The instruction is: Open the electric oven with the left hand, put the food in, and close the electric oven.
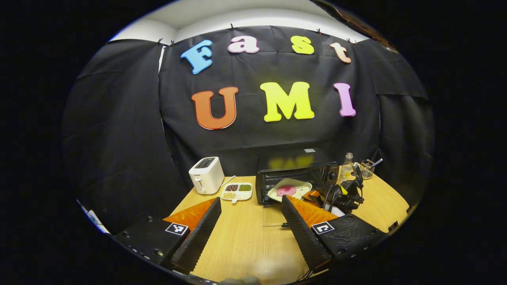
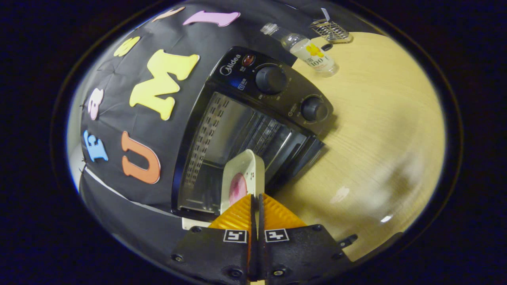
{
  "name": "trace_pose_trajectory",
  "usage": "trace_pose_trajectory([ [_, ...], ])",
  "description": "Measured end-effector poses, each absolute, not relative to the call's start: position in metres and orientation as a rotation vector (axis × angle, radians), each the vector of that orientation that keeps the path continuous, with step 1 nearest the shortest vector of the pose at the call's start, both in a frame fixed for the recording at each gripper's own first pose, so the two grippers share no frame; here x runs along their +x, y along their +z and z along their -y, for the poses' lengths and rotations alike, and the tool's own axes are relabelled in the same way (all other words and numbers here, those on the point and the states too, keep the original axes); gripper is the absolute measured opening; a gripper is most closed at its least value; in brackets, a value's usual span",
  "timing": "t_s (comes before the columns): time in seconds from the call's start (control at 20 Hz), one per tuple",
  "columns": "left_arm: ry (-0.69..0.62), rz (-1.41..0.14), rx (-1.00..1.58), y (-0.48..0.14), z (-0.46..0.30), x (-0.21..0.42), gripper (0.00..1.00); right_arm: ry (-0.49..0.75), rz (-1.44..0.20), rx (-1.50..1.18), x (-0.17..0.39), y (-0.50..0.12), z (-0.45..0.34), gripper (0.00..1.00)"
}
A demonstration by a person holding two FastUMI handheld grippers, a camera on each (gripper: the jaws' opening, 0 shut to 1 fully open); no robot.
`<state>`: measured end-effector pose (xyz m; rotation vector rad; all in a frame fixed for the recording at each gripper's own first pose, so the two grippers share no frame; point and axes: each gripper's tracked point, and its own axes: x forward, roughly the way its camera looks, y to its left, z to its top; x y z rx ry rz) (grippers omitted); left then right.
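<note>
The black electric oven (image 1: 295, 172) stands at the back of the wooden table, its glass door (image 1: 273, 217) folded down flat toward me. My left gripper (image 1: 250, 200) hovers open over the table in front of it, holding nothing. A cream plate (image 1: 289, 189) with a pink piece of food (image 1: 286, 191) is at the oven's mouth. In the right gripper view, the right gripper (image 2: 255, 198) is shut on the near rim of the plate (image 2: 247, 168), edge-on, with the food (image 2: 237, 188) facing the open oven (image 2: 253, 130). The right gripper (image 1: 317, 198) also appears beside the oven.
A white toaster (image 1: 206, 174) and a divided dish of beans (image 1: 237, 190) sit left of the oven. To the oven's right stand a clear bottle (image 2: 311, 53) and a wire basket (image 2: 330, 29). Bare tabletop (image 2: 376, 130) lies to the right.
</note>
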<state>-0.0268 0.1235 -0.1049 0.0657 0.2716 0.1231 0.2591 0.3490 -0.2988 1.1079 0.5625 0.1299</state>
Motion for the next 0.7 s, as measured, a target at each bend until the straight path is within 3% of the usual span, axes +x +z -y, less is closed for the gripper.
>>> trace_pose_trajectory([
  [0.45, 0.164, -0.305, 0.042, -0.117, -0.135, -0.007, 0.98, 0.110, -0.486, 1.116, 0.321, -0.304, -0.332, 0.00],
  [0.55, 0.165, -0.308, 0.041, -0.116, -0.135, -0.007, 0.97, 0.124, -0.456, 1.097, 0.325, -0.300, -0.331, 0.02],
  [0.6, 0.168, -0.305, 0.044, -0.115, -0.136, -0.006, 0.98, 0.134, -0.449, 1.096, 0.324, -0.297, -0.329, 0.08],
  [0.65, 0.169, -0.307, 0.043, -0.116, -0.137, -0.007, 0.97, 0.138, -0.456, 1.094, 0.322, -0.296, -0.326, 0.01],
  [0.7, 0.165, -0.308, 0.037, -0.115, -0.136, -0.006, 0.98, 0.149, -0.457, 1.085, 0.321, -0.295, -0.325, 0.16],
])
